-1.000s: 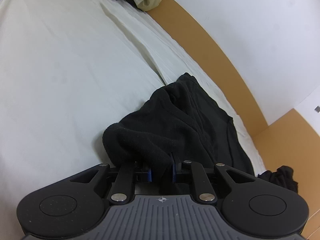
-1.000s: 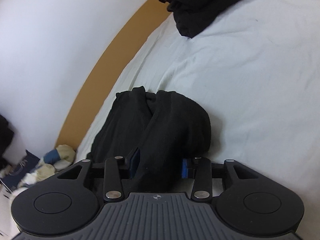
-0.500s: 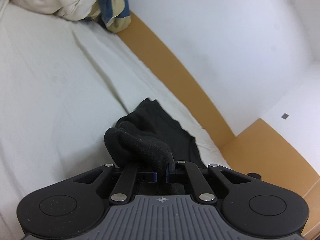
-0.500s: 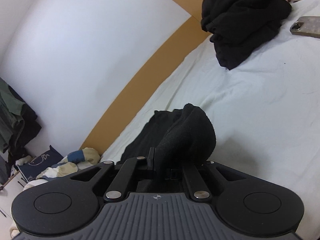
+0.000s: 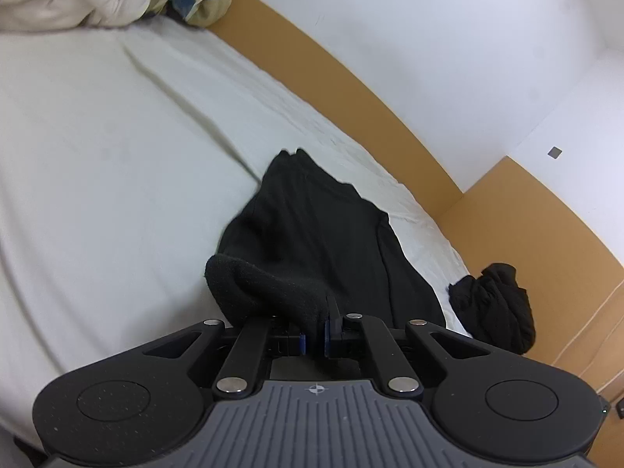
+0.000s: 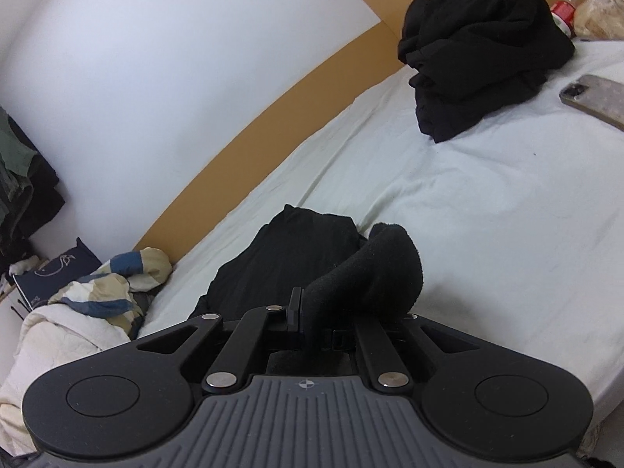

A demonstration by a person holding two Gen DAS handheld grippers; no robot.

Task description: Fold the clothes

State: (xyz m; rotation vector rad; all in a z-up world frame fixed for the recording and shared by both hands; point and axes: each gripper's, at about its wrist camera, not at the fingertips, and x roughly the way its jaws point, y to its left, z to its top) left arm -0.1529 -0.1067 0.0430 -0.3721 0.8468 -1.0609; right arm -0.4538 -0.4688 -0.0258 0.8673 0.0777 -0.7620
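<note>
Garment: While both grippers are lifting its near edge, the black garment point(image 5: 319, 226) is trailing onto the white bed sheet point(image 5: 97, 179), its far end pointing toward twelve o'clock, near the wooden bed frame point(image 5: 351, 78).
Left gripper: The left gripper point(image 5: 314, 341) is clenching a fold of fleecy black cloth between its fingers.
Right gripper: The right gripper point(image 6: 312, 327) is pinching a thick roll of the same cloth, which is bulging toward two o'clock.
Progress: Judging by the raised edge, a fold is going on; the garment is not yet lying in a neat packet, so laying it over and flattening appear to be remaining.
Count: One garment is being held; one dark heap point(image 6: 479, 50) is waiting at one o'clock in the right view, beside one phone point(image 6: 596, 97); one quilt point(image 6: 97, 292) is bunching at nine o'clock.
</note>
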